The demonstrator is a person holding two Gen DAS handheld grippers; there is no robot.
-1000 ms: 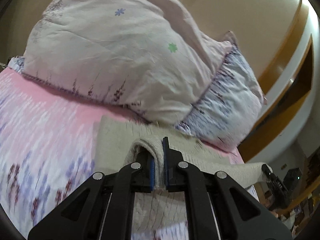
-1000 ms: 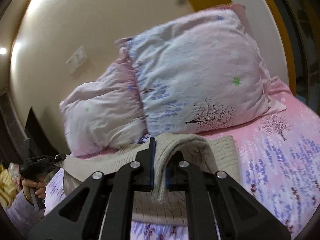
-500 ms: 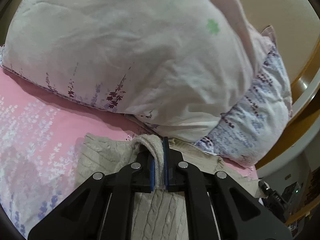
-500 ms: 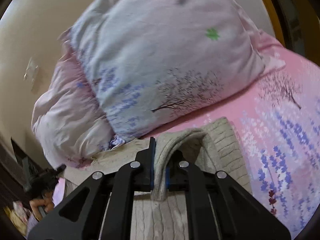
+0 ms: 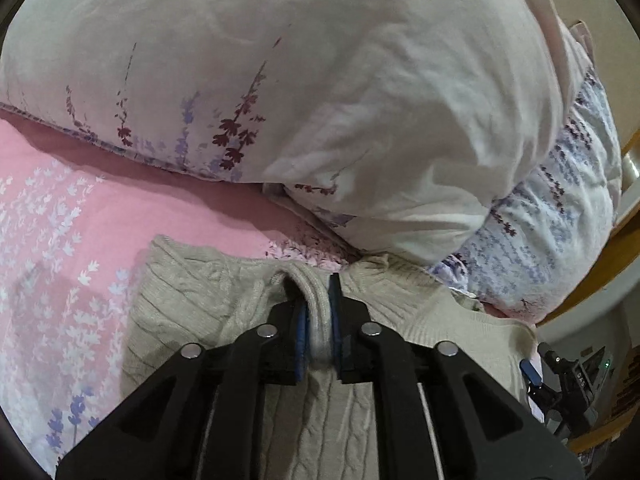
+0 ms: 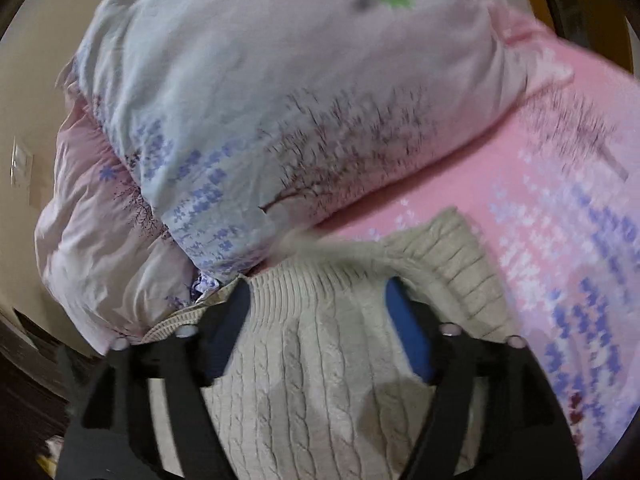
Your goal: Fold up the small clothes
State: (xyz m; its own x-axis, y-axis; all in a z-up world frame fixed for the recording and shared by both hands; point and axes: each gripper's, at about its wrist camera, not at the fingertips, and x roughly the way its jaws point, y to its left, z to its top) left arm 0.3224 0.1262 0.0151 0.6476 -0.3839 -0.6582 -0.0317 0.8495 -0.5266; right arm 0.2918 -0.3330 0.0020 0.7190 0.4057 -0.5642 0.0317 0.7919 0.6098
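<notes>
A beige cable-knit sweater lies on the pink floral bedsheet, close under the pillows. My left gripper is shut on a fold of the sweater's edge, low over the bed. In the right wrist view the sweater lies flat, with its ribbed edge toward the pillows. My right gripper is open, its jaws spread wide above the knit and holding nothing. The right gripper also shows at the lower right of the left wrist view.
Two large floral pillows lean against the wall just beyond the sweater, also in the right wrist view. A wooden bed frame runs at the right. The pink sheet extends to the right of the sweater.
Both grippers carried the sweater's edge forward and down toward the pillows. The right gripper has opened and let go of the fold; the left stays shut on it.
</notes>
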